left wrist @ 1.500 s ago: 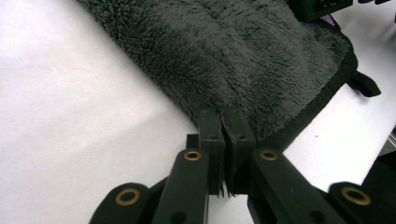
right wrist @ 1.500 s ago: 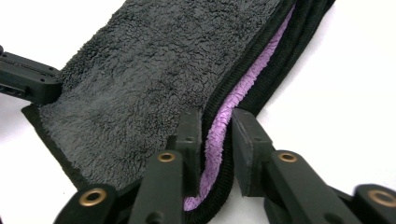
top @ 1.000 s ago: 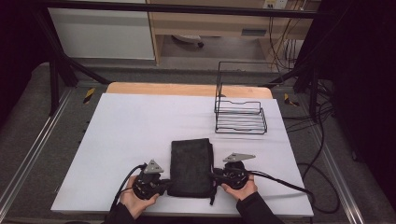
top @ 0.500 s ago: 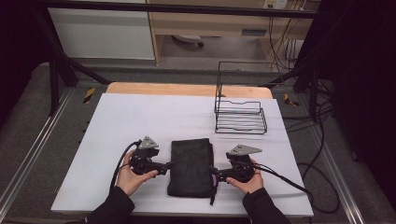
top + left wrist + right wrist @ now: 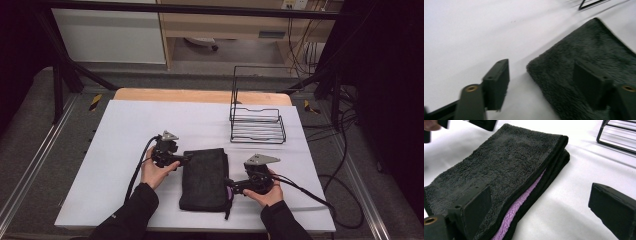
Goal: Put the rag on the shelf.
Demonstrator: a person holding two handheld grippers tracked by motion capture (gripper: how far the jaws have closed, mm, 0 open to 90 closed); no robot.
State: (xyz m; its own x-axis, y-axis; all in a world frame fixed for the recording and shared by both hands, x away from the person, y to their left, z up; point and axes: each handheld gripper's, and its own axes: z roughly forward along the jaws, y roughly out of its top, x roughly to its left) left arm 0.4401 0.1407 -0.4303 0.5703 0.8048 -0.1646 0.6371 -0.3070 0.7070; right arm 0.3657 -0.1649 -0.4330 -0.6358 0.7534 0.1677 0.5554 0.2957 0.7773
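A folded dark towel point(image 5: 205, 179) lies on the white table point(image 5: 125, 130), and a purple inner layer point(image 5: 524, 202) shows along its side fold. My left gripper point(image 5: 186, 159) is at the towel's far left corner. Its jaws have just been closing but stand open point(image 5: 544, 85), with the towel's corner point(image 5: 584, 55) between them and untouched. My right gripper point(image 5: 231, 186) is at the towel's near right edge. Its jaws have just been opening and stand wide point(image 5: 544, 207), one over the towel point(image 5: 506, 162) and one over bare table, gripping nothing.
A black wire rack point(image 5: 257, 122) stands at the back right of the table, its edge also visible in the right gripper view point(image 5: 619, 135). Cables trail from both grippers over the table's near side. The wooden table edge point(image 5: 200, 95) runs behind the white surface.
Both grippers let go of the towel's near corners and opened. My left hand moved away along the towel's left edge to its far corner. The right hand stayed near its spot.
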